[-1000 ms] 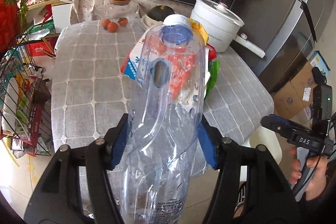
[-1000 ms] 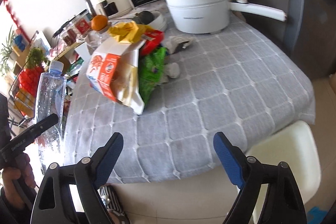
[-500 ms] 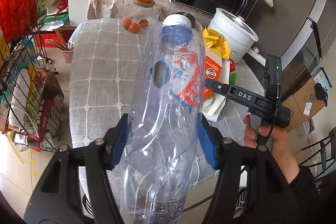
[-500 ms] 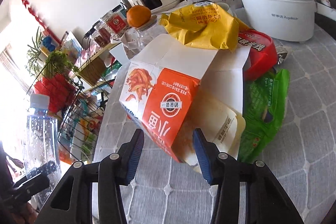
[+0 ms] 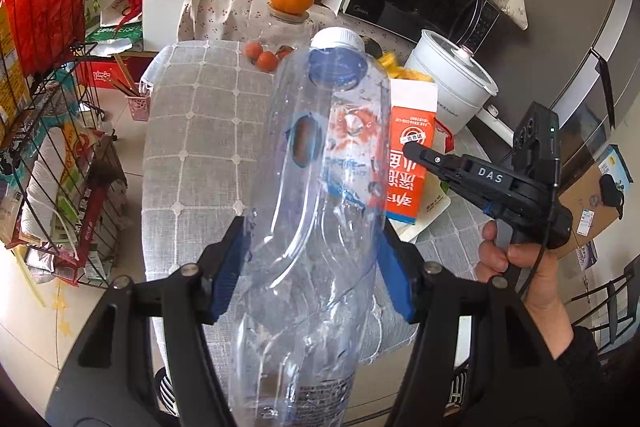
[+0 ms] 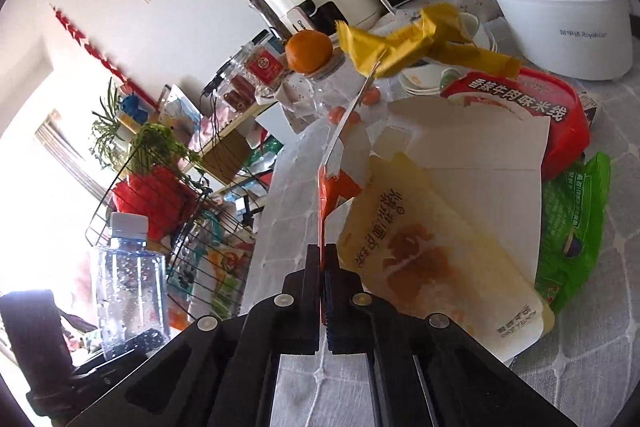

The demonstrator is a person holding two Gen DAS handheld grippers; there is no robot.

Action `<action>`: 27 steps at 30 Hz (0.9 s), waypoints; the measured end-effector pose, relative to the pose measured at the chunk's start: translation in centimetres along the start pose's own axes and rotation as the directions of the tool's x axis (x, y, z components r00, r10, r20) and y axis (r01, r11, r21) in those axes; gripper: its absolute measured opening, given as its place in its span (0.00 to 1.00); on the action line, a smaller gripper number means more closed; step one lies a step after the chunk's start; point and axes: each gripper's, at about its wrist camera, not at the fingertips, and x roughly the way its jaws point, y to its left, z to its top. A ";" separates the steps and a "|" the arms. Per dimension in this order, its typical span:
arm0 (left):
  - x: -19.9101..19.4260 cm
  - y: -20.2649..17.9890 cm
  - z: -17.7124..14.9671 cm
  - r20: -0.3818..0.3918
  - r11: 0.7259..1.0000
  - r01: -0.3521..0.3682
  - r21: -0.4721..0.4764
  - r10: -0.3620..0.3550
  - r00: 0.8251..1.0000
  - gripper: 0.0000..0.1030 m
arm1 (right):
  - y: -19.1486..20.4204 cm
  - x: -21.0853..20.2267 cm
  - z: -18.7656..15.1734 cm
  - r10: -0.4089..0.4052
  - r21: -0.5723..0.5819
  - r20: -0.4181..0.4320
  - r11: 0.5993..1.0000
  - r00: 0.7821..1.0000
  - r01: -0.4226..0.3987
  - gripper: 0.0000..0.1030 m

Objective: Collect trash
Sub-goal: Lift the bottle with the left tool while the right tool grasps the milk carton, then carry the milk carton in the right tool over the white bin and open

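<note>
Left wrist view: left gripper [image 5: 314, 273] has its fingers clamped on an empty clear plastic bottle [image 5: 320, 187], held over the bench [image 5: 192, 147]. Further right, the right gripper [image 6: 323, 267] has its fingers pinched together on the orange carton [image 6: 334, 191] wall, beside a green wrapper [image 6: 572, 227].

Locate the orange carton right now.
The orange carton stands on the grey checked tablecloth in front of the white pot, just right of the held plastic bottle; the right gripper has its jaws shut on the carton's wall.
</note>
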 end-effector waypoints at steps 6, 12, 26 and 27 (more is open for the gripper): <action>-0.2 0.1 -0.2 0.003 1.000 0.000 -0.008 0.000 1.000 0.62 | 1.6 -3.6 0.4 0.007 0.011 0.029 1.000 1.000 -0.008 0.02; -0.4 -1.2 -0.7 0.007 1.000 0.019 0.019 -0.020 1.000 0.62 | 2.6 -9.5 0.2 -0.020 -0.015 0.084 1.000 0.996 0.022 0.02; 0.9 -8.9 -3.1 -0.028 0.983 0.099 0.156 -0.096 0.995 0.62 | -2.1 -26.2 -4.0 -0.218 0.027 0.182 0.976 0.959 0.216 0.02; 1.1 -9.6 -3.2 -0.031 0.980 0.105 0.167 -0.101 0.994 0.62 | -2.7 -27.3 -4.4 -0.229 0.039 0.188 0.973 0.955 0.226 0.02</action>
